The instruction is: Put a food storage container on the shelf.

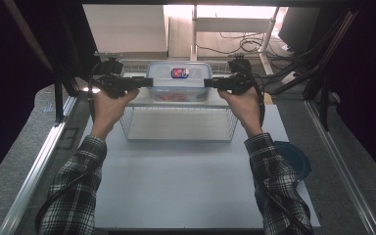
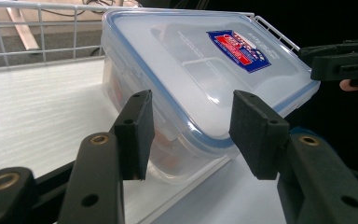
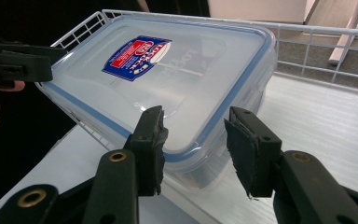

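Gripped at its two short ends by the left gripper (image 1: 144, 82) and right gripper (image 1: 211, 83), fingers half-closed on the lid rim, a lidded plastic food container (image 1: 179, 80) hangs over the wire basket (image 1: 178, 123) at the surface's far edge, where uneven pressure could tip it loose.

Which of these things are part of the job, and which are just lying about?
In the job:
box, clear with a blue-edged lid
left gripper, at one end of it
right gripper, at the other end
wire basket beneath

Lying about:
blue disc at the table's right edge
cables on the floor behind
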A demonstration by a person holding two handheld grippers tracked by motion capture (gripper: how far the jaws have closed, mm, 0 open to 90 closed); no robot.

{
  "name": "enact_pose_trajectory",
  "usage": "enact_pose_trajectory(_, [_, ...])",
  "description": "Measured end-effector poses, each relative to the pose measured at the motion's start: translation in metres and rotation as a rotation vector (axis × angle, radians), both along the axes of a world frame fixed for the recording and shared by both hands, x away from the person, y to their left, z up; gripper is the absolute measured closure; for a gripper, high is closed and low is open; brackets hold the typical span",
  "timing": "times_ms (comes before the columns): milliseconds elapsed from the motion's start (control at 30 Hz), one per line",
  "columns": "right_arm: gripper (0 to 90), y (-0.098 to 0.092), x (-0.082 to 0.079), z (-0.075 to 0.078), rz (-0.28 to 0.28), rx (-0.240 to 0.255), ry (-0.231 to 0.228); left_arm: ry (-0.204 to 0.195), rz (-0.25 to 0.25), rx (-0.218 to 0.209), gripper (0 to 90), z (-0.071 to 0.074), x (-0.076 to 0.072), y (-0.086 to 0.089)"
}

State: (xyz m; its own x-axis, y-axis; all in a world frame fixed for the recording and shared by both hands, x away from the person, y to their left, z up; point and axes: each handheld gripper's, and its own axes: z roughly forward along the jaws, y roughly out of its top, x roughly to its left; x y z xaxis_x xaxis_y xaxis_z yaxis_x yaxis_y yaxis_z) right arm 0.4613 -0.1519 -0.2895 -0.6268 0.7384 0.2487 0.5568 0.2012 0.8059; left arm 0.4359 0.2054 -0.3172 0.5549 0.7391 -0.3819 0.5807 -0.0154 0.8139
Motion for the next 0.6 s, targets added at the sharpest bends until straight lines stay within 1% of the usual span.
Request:
enact_pose_trajectory(200, [55.8,0.000,-0.002,0.001,0.005,-0.007,-0.002,-0.003,0.003,0.001,49.6,0.000,-0.001,0.000])
enact_pose_trajectory(233, [55.9,0.000,-0.002,0.000,0.006,-0.006,-0.004,-0.009,0.007,0.006,49.4,0.000,-0.001,0.000])
enact_pose_trajectory(300, [54.7,0.000,-0.003,0.000,0.008,-0.005,-0.015,-0.026,0.012,0.037,45.5,0.002,-0.003,-0.002])
enact_pose_trajectory(367, [50.9,0.001,-0.004,0.000,0.008,-0.012,-0.037,-0.048,0.013,0.053,39.7,0.005,-0.006,-0.004])
enact_pose_trajectory(433, [46.9,0.002,-0.007,0.000,0.019,-0.009,-0.049,-0.077,0.015,0.079,36.6,0.008,-0.012,-0.005])
enact_pose_trajectory(500, [43.3,0.003,-0.011,0.001,0.031,-0.012,-0.068,-0.096,0.010,0.086,33.0,0.011,-0.017,-0.006])
enact_pose_trajectory(533, [40.6,0.003,-0.014,0.001,0.038,-0.015,-0.079,-0.099,0.003,0.087,30.7,0.011,-0.020,-0.006])
enact_pose_trajectory(600, [34.8,0.004,-0.020,0.001,0.052,-0.021,-0.098,-0.092,-0.022,0.083,25.7,0.010,-0.025,-0.007])
